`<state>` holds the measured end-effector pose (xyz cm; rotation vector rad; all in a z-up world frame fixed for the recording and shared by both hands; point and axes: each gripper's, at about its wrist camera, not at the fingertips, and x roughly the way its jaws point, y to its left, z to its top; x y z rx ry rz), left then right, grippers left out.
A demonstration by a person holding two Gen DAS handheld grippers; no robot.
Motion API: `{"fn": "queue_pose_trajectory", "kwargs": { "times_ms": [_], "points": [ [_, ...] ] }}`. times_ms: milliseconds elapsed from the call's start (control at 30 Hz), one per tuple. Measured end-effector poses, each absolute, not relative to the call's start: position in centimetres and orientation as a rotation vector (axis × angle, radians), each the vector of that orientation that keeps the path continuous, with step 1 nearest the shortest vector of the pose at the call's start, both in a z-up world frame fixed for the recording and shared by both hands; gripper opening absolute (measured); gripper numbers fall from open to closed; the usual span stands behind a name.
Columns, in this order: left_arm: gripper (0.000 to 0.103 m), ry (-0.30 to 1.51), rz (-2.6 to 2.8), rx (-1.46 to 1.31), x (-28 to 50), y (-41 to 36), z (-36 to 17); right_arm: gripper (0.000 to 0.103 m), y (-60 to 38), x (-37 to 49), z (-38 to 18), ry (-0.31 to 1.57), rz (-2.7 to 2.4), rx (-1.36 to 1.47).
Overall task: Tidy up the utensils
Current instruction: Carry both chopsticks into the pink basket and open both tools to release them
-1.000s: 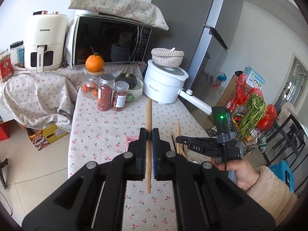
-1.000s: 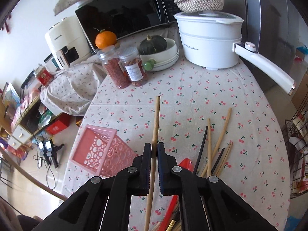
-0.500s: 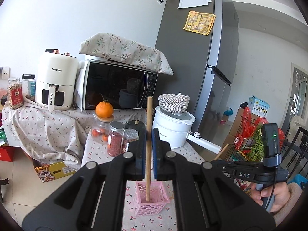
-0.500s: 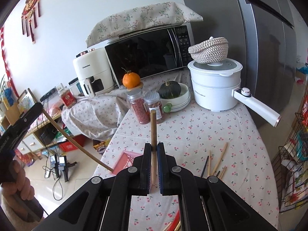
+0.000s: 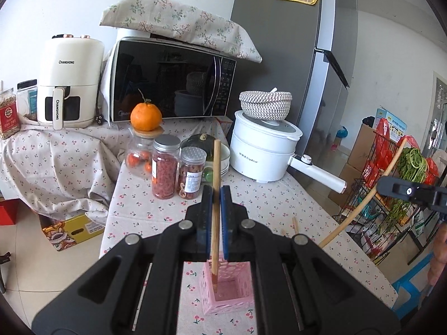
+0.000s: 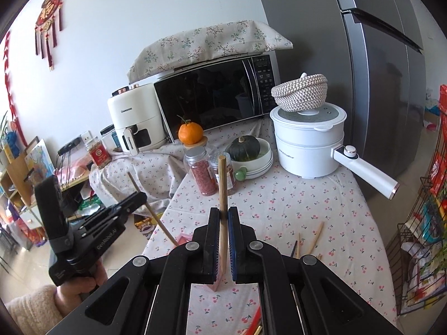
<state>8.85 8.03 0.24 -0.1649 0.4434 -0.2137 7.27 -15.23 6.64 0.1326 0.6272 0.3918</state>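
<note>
Cherry-print cloth surface (image 5: 265, 203), kitchen appliances behind. My left hand-held gripper (image 5: 216, 195) clamps a wooden chopstick (image 5: 215, 184), tip inside the pink perforated plastic holder (image 5: 227, 293); my right hand-held gripper (image 6: 223, 217) clamps a second wooden chopstick (image 6: 222, 184) above it. Risk: the sticks colliding, or tipping the light holder.

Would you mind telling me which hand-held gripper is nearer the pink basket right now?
Left. The left hand-held gripper holds its chopstick tip inside the pink basket; the right hand-held gripper is off to the side.
</note>
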Motion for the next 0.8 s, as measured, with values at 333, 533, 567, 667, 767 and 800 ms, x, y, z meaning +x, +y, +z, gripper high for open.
{"fn": "queue_pose_trajectory", "kwargs": {
  "times_ms": [333,533,567,667,767,800],
  "points": [
    [0.038,0.483,-0.179,-0.245,9.2,8.8,0.4,0.006,-15.3,7.3,9.0,0.568,0.435,0.205],
    [0.071,0.514,-0.115,-0.235,8.3,9.7,1.5,0.006,-13.6,8.4,8.0,0.590,0.456,0.205],
    [0.079,0.526,-0.093,-0.219,8.0,9.7,1.4,0.006,-13.3,8.6,7.6,0.599,0.460,0.202],
    [0.084,0.565,-0.064,-0.157,7.4,9.5,1.0,0.006,-12.4,9.6,6.3,0.639,0.473,0.203],
    [0.087,0.612,-0.067,-0.107,7.1,9.1,0.4,0.006,-11.7,10.8,4.4,0.694,0.474,0.213],
    [0.089,0.629,-0.071,-0.095,7.0,9.0,0.2,0.006,-11.6,11.2,3.8,0.715,0.472,0.220]
  ]
}}
